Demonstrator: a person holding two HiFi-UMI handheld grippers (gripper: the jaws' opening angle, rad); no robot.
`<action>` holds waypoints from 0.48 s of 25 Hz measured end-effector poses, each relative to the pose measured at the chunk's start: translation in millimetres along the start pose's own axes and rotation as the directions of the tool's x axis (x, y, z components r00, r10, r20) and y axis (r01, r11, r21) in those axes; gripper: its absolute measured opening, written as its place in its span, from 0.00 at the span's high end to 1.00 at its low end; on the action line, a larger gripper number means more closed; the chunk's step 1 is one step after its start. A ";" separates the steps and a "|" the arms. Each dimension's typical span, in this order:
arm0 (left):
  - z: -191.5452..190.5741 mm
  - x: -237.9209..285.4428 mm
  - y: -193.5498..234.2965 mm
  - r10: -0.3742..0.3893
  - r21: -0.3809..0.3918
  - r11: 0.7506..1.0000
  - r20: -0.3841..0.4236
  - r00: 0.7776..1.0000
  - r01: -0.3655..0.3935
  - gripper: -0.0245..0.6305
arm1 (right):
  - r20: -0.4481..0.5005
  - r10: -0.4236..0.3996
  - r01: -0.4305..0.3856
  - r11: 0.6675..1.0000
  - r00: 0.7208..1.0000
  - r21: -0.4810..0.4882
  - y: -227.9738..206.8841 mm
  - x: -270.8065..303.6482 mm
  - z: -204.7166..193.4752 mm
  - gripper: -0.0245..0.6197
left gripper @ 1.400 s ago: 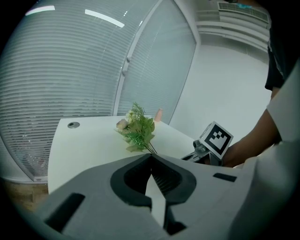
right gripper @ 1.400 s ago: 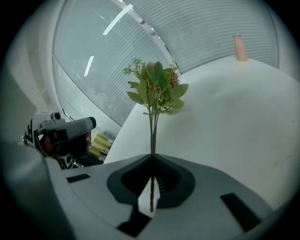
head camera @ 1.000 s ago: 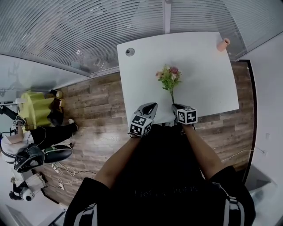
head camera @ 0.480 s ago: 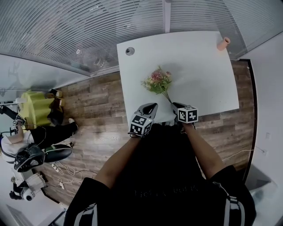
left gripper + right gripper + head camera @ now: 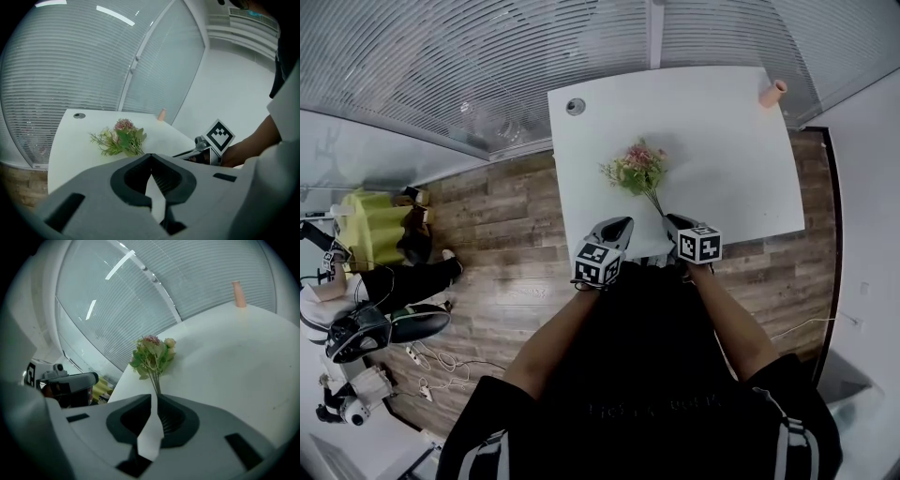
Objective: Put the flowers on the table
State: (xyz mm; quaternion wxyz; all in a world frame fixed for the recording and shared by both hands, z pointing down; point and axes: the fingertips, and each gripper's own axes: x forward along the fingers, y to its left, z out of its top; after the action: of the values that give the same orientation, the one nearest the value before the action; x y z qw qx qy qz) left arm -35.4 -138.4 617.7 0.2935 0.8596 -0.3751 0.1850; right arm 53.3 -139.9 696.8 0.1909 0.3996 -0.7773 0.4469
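A small bunch of pink flowers (image 5: 636, 169) with green leaves leans to the left, low over the white table (image 5: 722, 141). My right gripper (image 5: 668, 223) is shut on the stems at the table's near edge. In the right gripper view the stems run from the flowers (image 5: 152, 355) down into the gripper (image 5: 154, 397). My left gripper (image 5: 623, 223) hangs just left of it, shut and empty. In the left gripper view the flowers (image 5: 121, 139) show beyond the closed jaws. Whether the blooms touch the table is unclear.
A small pink vase (image 5: 772, 93) stands at the table's far right corner. A round cable hole (image 5: 575, 108) sits at the far left corner. Glass walls with blinds stand behind the table; wooden floor lies left, and a seated person is at far left.
The bunch has tipped from upright to leaning left. My grippers have barely moved.
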 end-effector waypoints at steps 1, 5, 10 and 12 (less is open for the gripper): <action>-0.8 0.1 -0.5 0.000 -0.004 1.000 0.002 1.000 0.000 0.93 | 0.004 0.006 -0.006 1.000 1.000 -0.009 1.9 -0.9 1.2 0.90; -1.4 -1.9 -2.9 0.000 -0.009 1.000 0.010 1.000 0.001 0.93 | 0.000 0.016 -0.016 0.999 1.000 -0.045 7.9 -3.7 0.8 0.90; -4.8 -7.2 -5.4 0.006 -0.041 0.999 0.023 1.000 -0.005 0.93 | 0.009 0.031 -0.031 0.997 0.999 -0.068 13.7 -12.5 -2.7 0.90; -4.1 -11.3 -7.8 0.008 -0.034 0.999 0.036 0.999 -0.007 0.93 | 0.023 0.054 -0.052 0.995 0.998 -0.082 19.7 -17.0 -2.8 0.90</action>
State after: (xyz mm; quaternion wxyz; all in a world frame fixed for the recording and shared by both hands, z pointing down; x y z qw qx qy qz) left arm -37.3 -125.4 611.8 0.3005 0.8564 -0.3865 0.1638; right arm 47.8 -124.3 676.5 0.1852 0.3764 -0.8075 0.4146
